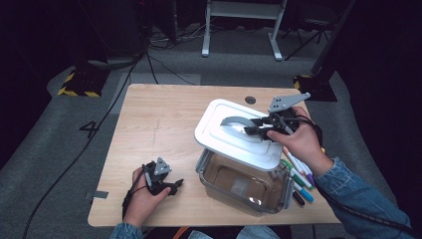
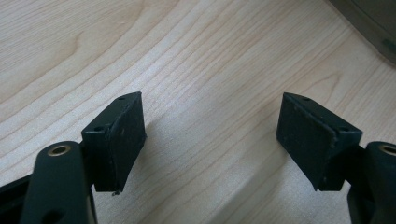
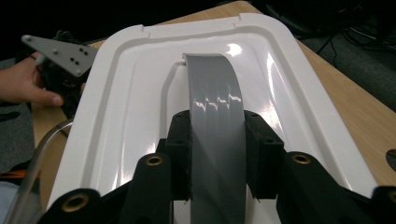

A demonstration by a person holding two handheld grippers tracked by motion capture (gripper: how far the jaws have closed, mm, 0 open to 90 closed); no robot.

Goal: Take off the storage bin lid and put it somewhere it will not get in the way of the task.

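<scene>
Lifting the white lid (image 1: pixel 238 133) by its grey handle (image 3: pixel 215 116) is the step in hand, as I judge it: the right gripper (image 1: pixel 262 125) has its fingers (image 3: pixel 180 149) pinching that arched strap from both sides, and the lid hangs tilted above the clear container (image 1: pixel 244 184), its near edge overlapping the container's far rim. To do this well, the grip should stay square on the middle of the handle so the lid does not swing, and the lid should clear the rim fully before it travels sideways; a slip would likely drop it onto the markers (image 1: pixel 298 174) lying just beside the container at about 3 o'clock.

At roughly 9 o'clock from the container, the left gripper (image 1: pixel 171 185) rests low over the counter (image 1: pixel 159 124), its fingers (image 2: pixel 119 140) spread with nothing between them. It could steady the container if the lid sticks.

Pale wood grain covers the counter, with a small dark round insert (image 1: pixel 250 100) near its far edge at 12 o'clock. Beyond lies grey carpet (image 1: pixel 59 144) with cables (image 1: pixel 99 124), a yellow-and-black striped stand base (image 1: pixel 79 89) at 10 o'clock and white desk legs (image 1: pixel 241 30) farther back in a dim room.
</scene>
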